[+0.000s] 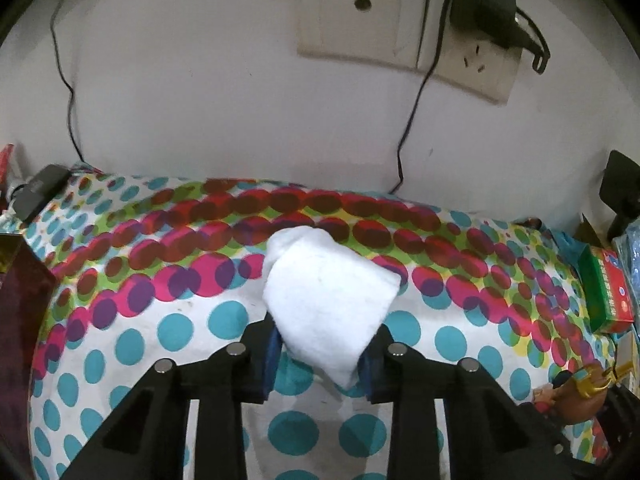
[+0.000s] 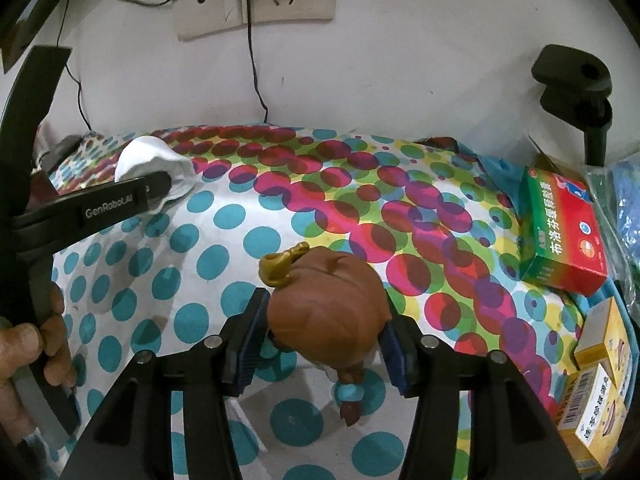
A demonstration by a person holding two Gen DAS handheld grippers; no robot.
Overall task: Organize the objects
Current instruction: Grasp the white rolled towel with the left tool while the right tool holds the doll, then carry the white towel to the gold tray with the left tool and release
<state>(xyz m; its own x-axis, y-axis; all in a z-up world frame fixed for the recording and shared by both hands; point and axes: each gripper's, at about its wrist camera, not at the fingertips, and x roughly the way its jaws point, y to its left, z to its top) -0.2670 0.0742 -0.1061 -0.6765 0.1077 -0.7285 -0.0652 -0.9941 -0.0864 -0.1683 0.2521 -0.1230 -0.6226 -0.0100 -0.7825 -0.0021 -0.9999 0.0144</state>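
The left gripper is clamped on a white cloth just above the dotted sheet, and the right gripper is closed against the brown head of a figurine with a gold ornament, also over the sheet. Boxes lie closed at the sheet's right edge, contents unseen: a green-and-red box printed with Chinese characters and yellow boxes, one with a barcode. The left gripper's arm reads "GenRobot.AI" in the right wrist view.
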